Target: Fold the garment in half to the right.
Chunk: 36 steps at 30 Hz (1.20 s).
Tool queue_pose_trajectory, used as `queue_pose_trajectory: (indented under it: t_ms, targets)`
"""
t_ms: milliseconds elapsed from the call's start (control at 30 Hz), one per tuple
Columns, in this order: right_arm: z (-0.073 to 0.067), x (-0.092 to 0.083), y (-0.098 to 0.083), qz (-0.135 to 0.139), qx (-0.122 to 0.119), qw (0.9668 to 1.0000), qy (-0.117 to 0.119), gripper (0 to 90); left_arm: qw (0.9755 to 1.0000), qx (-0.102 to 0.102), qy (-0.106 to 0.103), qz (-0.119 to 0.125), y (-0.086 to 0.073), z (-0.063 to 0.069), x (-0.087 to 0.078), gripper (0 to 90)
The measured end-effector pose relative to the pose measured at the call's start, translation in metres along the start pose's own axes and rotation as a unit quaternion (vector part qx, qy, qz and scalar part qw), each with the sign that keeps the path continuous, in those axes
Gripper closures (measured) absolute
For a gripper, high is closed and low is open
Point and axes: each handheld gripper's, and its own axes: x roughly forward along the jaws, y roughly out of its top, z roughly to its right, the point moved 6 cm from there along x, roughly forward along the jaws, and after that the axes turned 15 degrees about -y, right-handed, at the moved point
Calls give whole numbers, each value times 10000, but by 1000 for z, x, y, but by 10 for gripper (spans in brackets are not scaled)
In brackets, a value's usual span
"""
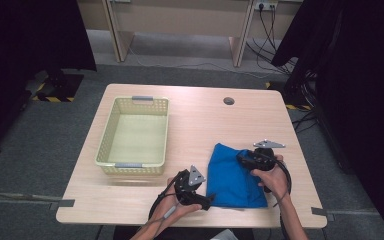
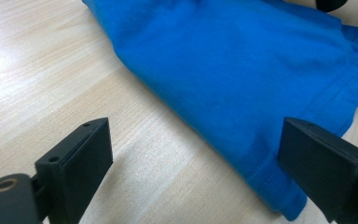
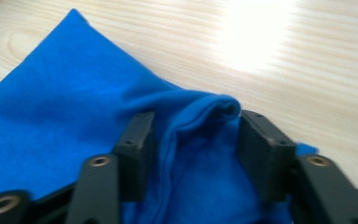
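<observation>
The pale wooden tabletop (image 1: 190,130) is carrying everything here, with a grey cable port (image 1: 228,101) set near its far edge. On its left half a pale yellow plastic lattice basket (image 1: 108,135) is sitting with nothing in it. Nearer the person, right of centre, a bright blue folded cloth garment (image 1: 232,177) is lying flat, its long axis running from the near edge away toward the far side, tapering to a corner at the far end.

The left gripper (image 1: 206,202) is hovering at the garment's near left corner, its jaws standing wide with nothing between the pads; in the left gripper view the hemmed blue edge is lying just inside the right-hand jaw while bare wood is showing between the two. The right gripper (image 1: 242,159) is resting on the garment's far right part and is the one actually in contact with it. Its jaws are standing partly apart, and a raised ridge of blue fabric is bulging up between them (whether the pads are pressing it I cannot quite say; they look just beside the fold).

The garment lies straight ahead of the left gripper, so any pinch of that corner would need only a short push forward, I'd judge.

The high view is giving the basket's place; the gripper views are giving the hem stitching and the bunched fold.
</observation>
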Motion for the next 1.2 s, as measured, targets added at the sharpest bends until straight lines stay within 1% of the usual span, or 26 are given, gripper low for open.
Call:
queue_pose_trajectory:
  t_ms: [33,100,133,200,233,300,400,467,533,567,600,633,700,800,867,900,1000,1200]
  targets:
    - [-2,1,1,45,-94,9999,19,553,10000,-1,7,-1,0,0,1,92]
    - [-6,0,4,111,-276,9994,164,683,10000,11,-9,-36,-2,0,1,91]
    - [-8,-2,5,172,-343,9990,219,724,10000,13,-14,-45,-2,0,1,91]
    - [-12,-7,9,280,-479,9981,267,770,10000,6,4,-12,-1,0,0,90]
    - [-14,-12,12,404,-495,9975,317,778,10000,13,8,-14,-1,0,0,89]
    - [-17,-24,20,590,-449,9964,406,785,10000,31,-4,-2,0,1,-1,90]
    - [-19,-51,36,953,-436,9932,499,793,10000,28,6,10,1,1,-1,90]
    - [-21,-69,43,1136,-425,9909,578,797,10000,37,-5,5,1,2,-1,90]
    - [-20,-83,46,1230,-423,9895,626,798,10000,33,-11,1,1,3,-1,90]
    - [-19,-87,46,1237,-446,9894,616,798,10000,40,-11,-2,1,3,-1,90]
    - [-15,-89,43,1184,-426,9903,587,798,10000,44,-12,0,1,3,-1,90]
    - [-12,-88,42,1165,-418,9907,562,798,10000,52,-24,0,1,4,-1,90]
    - [-2,-79,33,963,-329,9939,416,798,10000,51,-20,17,2,4,0,90]
    - [18,-50,14,478,-180,9986,166,794,10000,47,-31,16,2,4,-1,90]
    - [27,-32,1,179,-159,9997,11,789,10000,44,-26,19,3,4,-1,90]
    - [30,-24,-5,35,-159,9999,-21,784,10000,39,-24,18,3,4,-1,90]
    - [32,-17,-9,-40,-21,10000,41,771,10000,48,-26,9,2,4,0,90]
    - [28,-12,-8,-65,-18,10000,-16,741,10000,56,-29,34,3,4,-1,90]
